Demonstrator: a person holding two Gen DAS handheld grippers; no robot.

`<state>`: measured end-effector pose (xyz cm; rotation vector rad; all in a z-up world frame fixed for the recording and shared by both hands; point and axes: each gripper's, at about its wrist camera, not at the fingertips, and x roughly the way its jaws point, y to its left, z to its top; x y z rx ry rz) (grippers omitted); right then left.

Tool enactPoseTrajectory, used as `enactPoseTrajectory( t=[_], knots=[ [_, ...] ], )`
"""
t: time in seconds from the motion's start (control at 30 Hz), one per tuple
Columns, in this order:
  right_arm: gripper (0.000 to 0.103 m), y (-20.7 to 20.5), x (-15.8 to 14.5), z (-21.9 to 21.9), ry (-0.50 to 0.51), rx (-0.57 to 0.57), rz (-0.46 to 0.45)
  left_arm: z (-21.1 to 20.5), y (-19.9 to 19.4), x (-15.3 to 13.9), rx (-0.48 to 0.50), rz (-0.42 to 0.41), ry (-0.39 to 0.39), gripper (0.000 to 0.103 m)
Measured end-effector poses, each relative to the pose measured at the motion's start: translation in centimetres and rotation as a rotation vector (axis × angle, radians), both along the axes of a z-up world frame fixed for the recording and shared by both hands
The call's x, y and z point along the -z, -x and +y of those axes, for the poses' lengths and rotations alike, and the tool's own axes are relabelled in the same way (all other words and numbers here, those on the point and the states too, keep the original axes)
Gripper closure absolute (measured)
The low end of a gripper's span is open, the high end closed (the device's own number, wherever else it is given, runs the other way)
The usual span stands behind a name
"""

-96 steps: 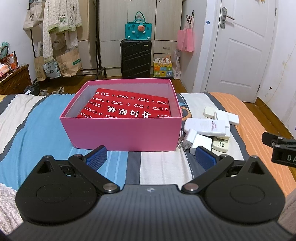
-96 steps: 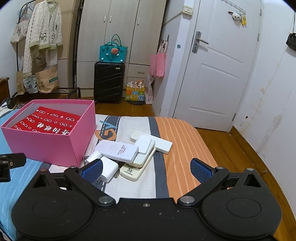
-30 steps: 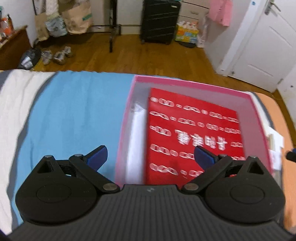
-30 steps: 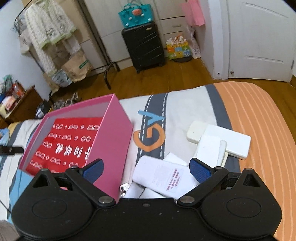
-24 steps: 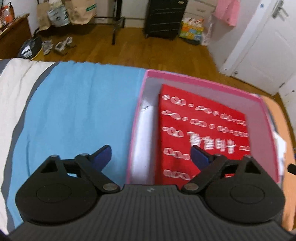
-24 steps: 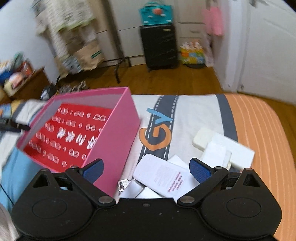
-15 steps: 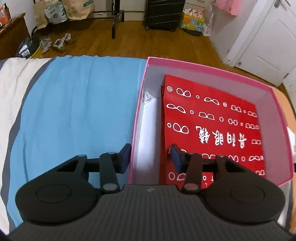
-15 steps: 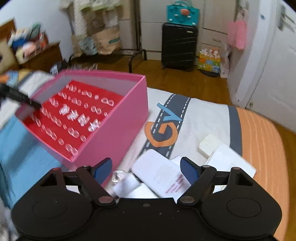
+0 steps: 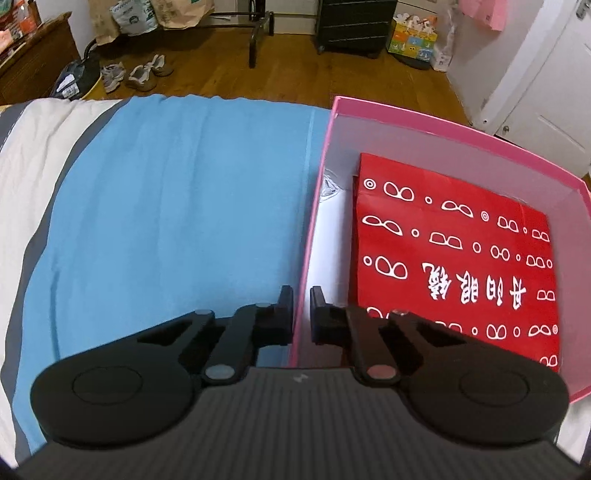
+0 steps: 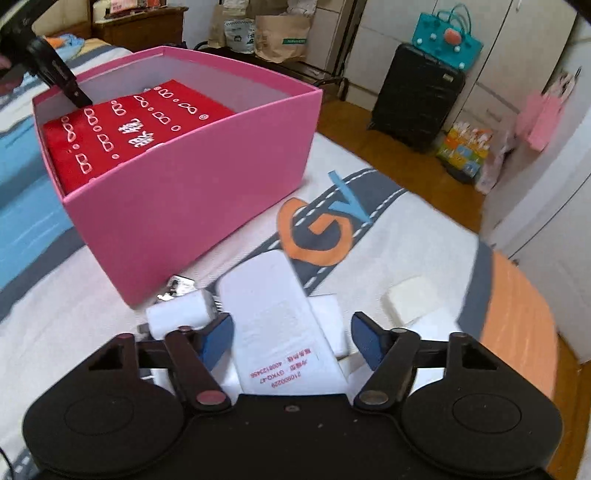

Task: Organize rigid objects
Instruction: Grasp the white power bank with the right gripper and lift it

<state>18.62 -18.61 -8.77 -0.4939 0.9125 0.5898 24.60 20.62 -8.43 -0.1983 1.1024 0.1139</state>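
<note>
Left wrist view: left gripper pinched down onto left wall of pink box, one finger outside over blue bedsheet, one inside, only the thin card wall in the gap. Box on bed, open top, white inside, holds one flat red package with white glasses print, lying flat toward right side, bare white strip of floor between it and gripped wall. Wall likely thin cardboard, light, stiff enough to steady or drag but could crease or tear if tugged hard; small dent already visible in far left corner. Sneakers and black suitcase on wood floor beyond, not task. Right wrist view: right gripper wide open, blue pads either side of white flat device with red printed label, not closed, contact not clear. Device on top of pile of white rigid items just beside box's near corner: white charger brick at left, metal prongs toward box, small white block at right. Device probably hard smooth plastic, light, a bit slippery; best taken across narrow width near middle, squarely, to avoid pivoting. Other gripper seen far left at box rim. Box roomy, space left on top of red package.
</note>
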Motion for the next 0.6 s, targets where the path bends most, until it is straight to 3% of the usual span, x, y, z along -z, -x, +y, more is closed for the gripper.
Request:
enactPoseTrajectory(
  t=[0.13, 0.33, 0.4, 0.6],
  knots=[
    [0.040, 0.6, -0.1, 0.7, 0.050, -0.036, 0.028, 0.4, 0.1, 0.2, -0.013, -0.004, 0.006, 0.098],
    [0.041, 1.1, -0.4, 0.6, 0.090, 0.132, 0.097, 0.3, 0.2, 0.3, -0.015, -0.001, 0.007, 0.098],
    [0.041, 1.7, -0.3, 1.1, 0.101, 0.139, 0.098, 0.6, 0.3, 0.3, -0.017, 0.000, 0.014, 0.098],
    [0.044, 0.1, 0.2, 1.4, 0.028, 0.204, 0.107, 0.8, 0.3, 0.5, -0.023, 0.003, 0.020, 0.098]
  ],
)
